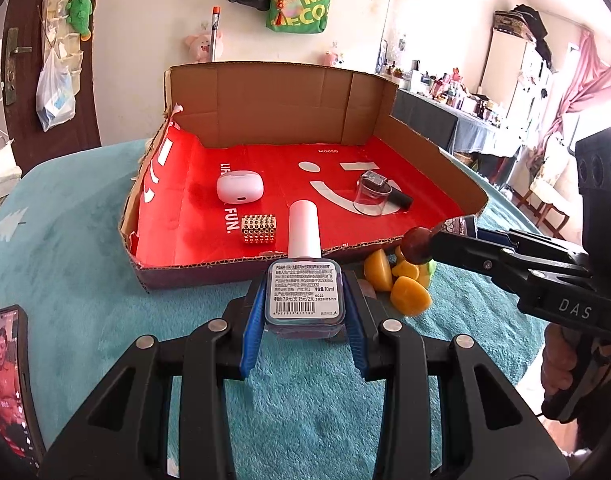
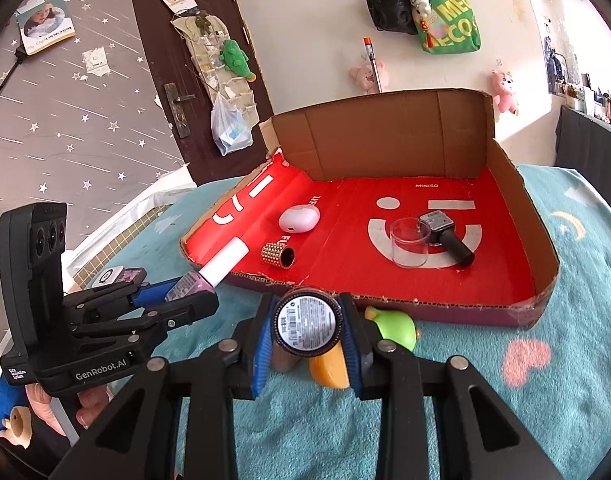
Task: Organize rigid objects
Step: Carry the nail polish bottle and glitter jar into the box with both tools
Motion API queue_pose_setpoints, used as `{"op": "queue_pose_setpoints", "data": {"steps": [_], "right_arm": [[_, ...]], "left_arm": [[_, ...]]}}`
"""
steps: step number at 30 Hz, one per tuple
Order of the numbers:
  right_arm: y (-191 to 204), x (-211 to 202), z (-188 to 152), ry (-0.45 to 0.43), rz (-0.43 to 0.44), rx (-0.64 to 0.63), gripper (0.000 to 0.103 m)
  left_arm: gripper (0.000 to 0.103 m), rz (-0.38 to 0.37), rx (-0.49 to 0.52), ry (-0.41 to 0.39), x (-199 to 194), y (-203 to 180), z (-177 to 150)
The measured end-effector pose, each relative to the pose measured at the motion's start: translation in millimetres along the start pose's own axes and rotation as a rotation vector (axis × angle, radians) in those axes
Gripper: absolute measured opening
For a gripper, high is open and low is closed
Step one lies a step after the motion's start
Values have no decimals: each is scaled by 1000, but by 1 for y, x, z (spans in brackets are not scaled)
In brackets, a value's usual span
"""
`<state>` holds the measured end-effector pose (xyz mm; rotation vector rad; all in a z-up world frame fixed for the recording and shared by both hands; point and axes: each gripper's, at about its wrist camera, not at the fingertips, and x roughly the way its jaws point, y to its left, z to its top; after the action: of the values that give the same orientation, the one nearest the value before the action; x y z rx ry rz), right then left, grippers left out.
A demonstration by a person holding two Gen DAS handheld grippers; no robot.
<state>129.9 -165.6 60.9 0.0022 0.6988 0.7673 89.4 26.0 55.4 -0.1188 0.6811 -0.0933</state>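
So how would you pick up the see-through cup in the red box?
The clear cup stands upright, mouth up, with a dark little bottle touching its far right side. Probably come from above and close the jaws across its round wall from the front and back, clear of that bottle.

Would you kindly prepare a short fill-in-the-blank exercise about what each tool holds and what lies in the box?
1. The left tool is shut on a nail polish bottle with a ____ cap.
2. The right tool grips a ____ container.
3. The earbud case lies inside the cardboard ____.

Missing: white; round; box
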Motion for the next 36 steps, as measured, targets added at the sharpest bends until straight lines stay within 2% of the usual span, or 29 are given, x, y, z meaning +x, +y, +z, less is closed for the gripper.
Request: {"op": "queue_pose_setpoints", "data": {"steps": [9,20,28,36], "right_arm": [[-2,9,13,20,-4,-21,33],[-13,31,40,58,23,-10,33],[-23,56,46,95,-25,-12,33],[-30,72,45,124,-55,-10,33]], "left_arm": [[34,-32,-16,45,14,8,12],[34,-36,-9,106,38,15,30],[34,-29,38,151,56,11,39],[34,-107,45,230,81,18,51]]}}
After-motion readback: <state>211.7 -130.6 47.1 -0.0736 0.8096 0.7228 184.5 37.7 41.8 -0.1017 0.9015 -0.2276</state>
